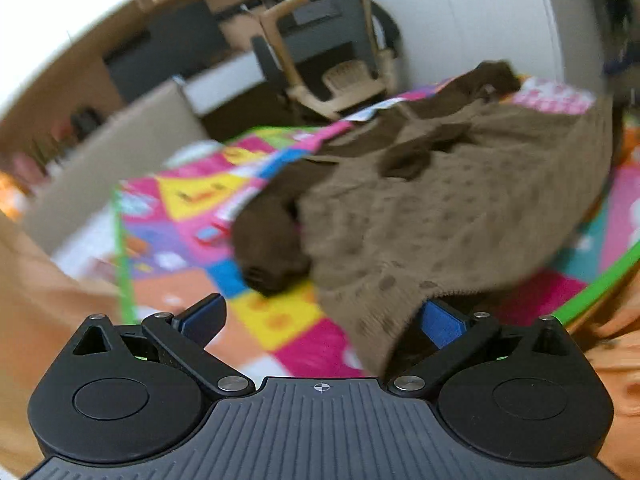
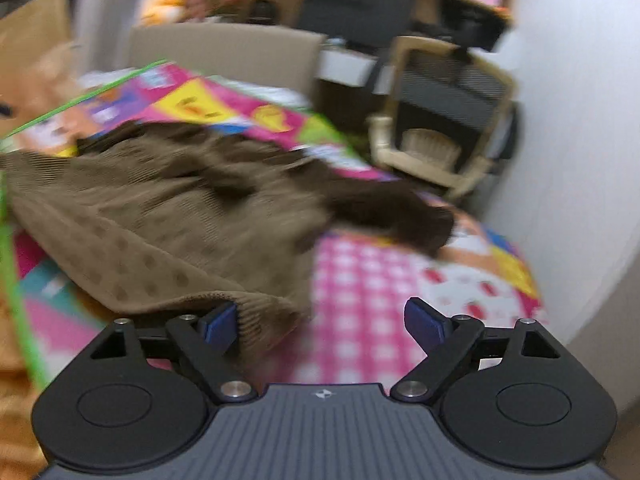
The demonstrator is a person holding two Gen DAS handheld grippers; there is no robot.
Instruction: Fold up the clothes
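A brown knitted sweater (image 1: 420, 216) with darker dots and dark brown sleeves lies rumpled on a colourful play mat (image 1: 280, 320). My left gripper (image 1: 324, 320) is open, its jaws wide apart; the sweater's hem drapes over the right finger (image 1: 440, 324). In the right wrist view the same sweater (image 2: 160, 216) spreads to the left. My right gripper (image 2: 324, 324) is open, and the sweater's hem corner lies against the left finger (image 2: 218, 326). A dark sleeve (image 2: 400, 212) stretches right across the mat (image 2: 380, 300). Both views are motion-blurred.
An office chair (image 1: 332, 52) stands beyond the mat next to a white wall (image 1: 480, 20); it also shows in the right wrist view (image 2: 444, 120). A beige box (image 1: 120, 156) sits at the mat's far edge. Shelves with clutter (image 2: 400, 0) line the back. Orange fabric (image 1: 616, 344) lies near me.
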